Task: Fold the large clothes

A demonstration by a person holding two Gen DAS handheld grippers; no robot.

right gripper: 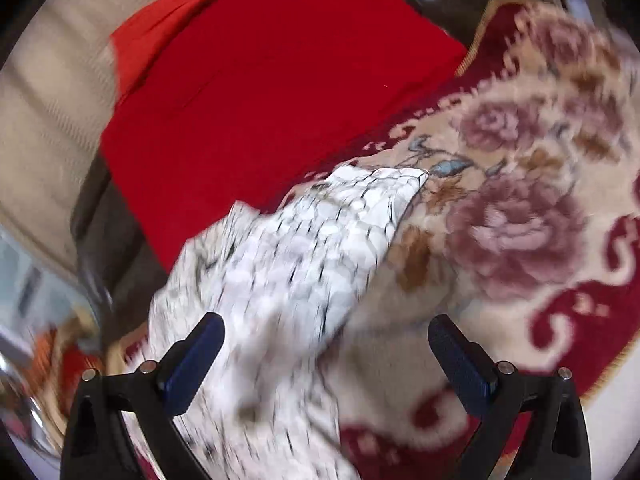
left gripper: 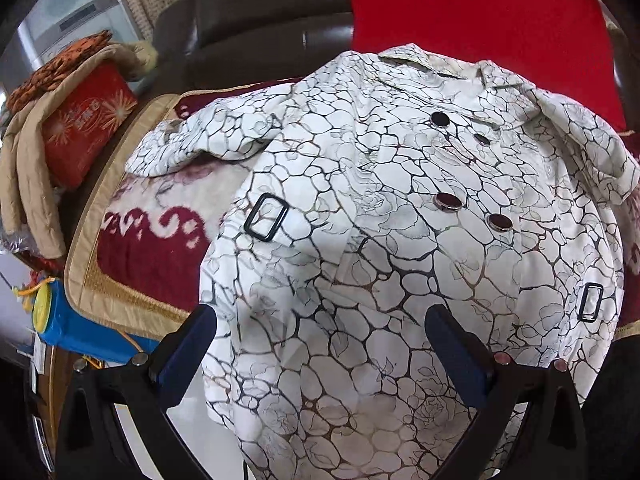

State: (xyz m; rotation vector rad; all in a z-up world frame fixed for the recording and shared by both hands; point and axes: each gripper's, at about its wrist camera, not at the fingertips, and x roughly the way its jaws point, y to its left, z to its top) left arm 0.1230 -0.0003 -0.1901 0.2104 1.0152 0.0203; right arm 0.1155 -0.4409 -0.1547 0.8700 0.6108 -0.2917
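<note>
Coat (left gripper: 400, 240): white with a dark crackle print, double row of dark buttons (left gripper: 448, 201), collar at the far end; lies front-up and spread over the rug, its near hem hanging past the rug's edge toward the left wrist camera.
Sleeve, left side (left gripper: 192, 140): crumpled out sideways on the rug, just beside the coat's body.
Buckles: one black rectangular buckle (left gripper: 266, 216) on the coat's left flank, another (left gripper: 591, 302) on its right flank.
Rug (left gripper: 132, 256): dark red and cream with a rose pattern and tan border, under the coat.
Red cloth (left gripper: 480, 12): flat, plain, beyond the collar, touching the rug's far edge.
Left gripper (left gripper: 320, 344): jaws spread wide, nothing between them; it hovers over the coat's lower front.
Right gripper (right gripper: 326, 354): jaws spread wide, gripping nothing; a fold of the coat (right gripper: 288, 264) lies on the rug below, nearer the left finger (right gripper: 192, 364). This view is motion-blurred, so contact cannot be told.
Armchair (left gripper: 256, 28): dark brown leather, behind the rug.
Red box (left gripper: 86, 128): at far left, draped with a tan quilted garment (left gripper: 28, 160).
Blue container (left gripper: 80, 328): yellow cap, below the rug's near-left edge.
</note>
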